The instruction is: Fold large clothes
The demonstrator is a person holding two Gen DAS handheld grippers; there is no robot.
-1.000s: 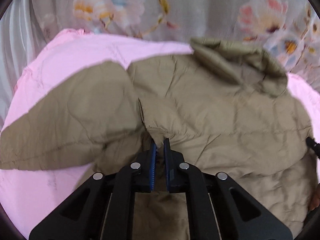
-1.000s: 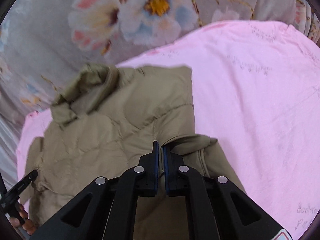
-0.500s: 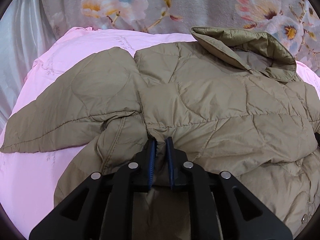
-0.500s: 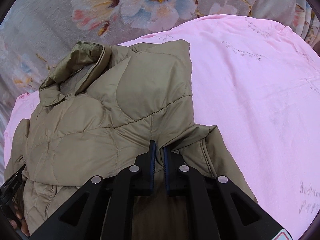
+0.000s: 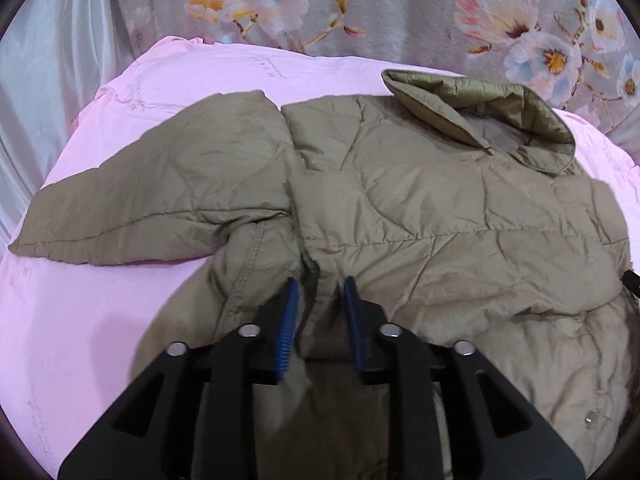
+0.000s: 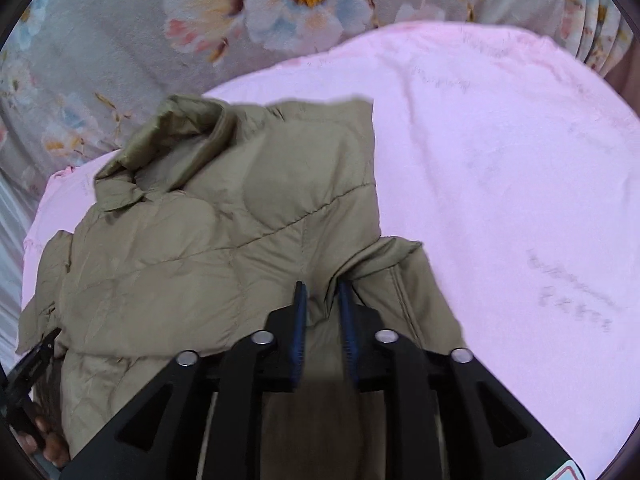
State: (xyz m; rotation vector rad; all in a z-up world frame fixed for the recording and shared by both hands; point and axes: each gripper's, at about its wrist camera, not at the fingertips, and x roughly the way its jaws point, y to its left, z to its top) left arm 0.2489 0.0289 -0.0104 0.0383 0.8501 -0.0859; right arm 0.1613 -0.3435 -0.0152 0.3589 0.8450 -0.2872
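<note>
Looking down both grippers at once, and the big khaki jacket (image 5: 420, 208) is spread across the pink sheet (image 5: 100, 320), collar (image 5: 480, 120) at the far end against the flowery blanket (image 5: 400, 8).

Left gripper (image 5: 319, 284): jaws part open, a narrow gap, with a pinch of padded fabric sitting between the blue pads (image 5: 289, 320). Whether it is actually gripping, I cannot tell; the gap looks too loose for a firm hold. It sits right at the armpit, where the left sleeve (image 5: 152, 200) branches off.

Right gripper (image 6: 323, 288): same story, a narrow opening with a ridge of fabric between the jaws, at the other armpit. On this side the sleeve (image 6: 320, 168) is already lying up along the body, its cuff edge level with the collar.

So here is what the next move turns on. The left sleeve runs out sideways to the left, away from the left gripper, its long axis nearly square to the body, cuff well out on the sheet. The left hand is plainly the nearer one. My guess: that sleeve wants bringing in over the chest to match its partner.

Down at the lower left edge of the right camera you catch the left hand (image 6: 48, 444) on its black handle.

One worry: slippery padded fabric could slide out of such a loose pinch.
</note>
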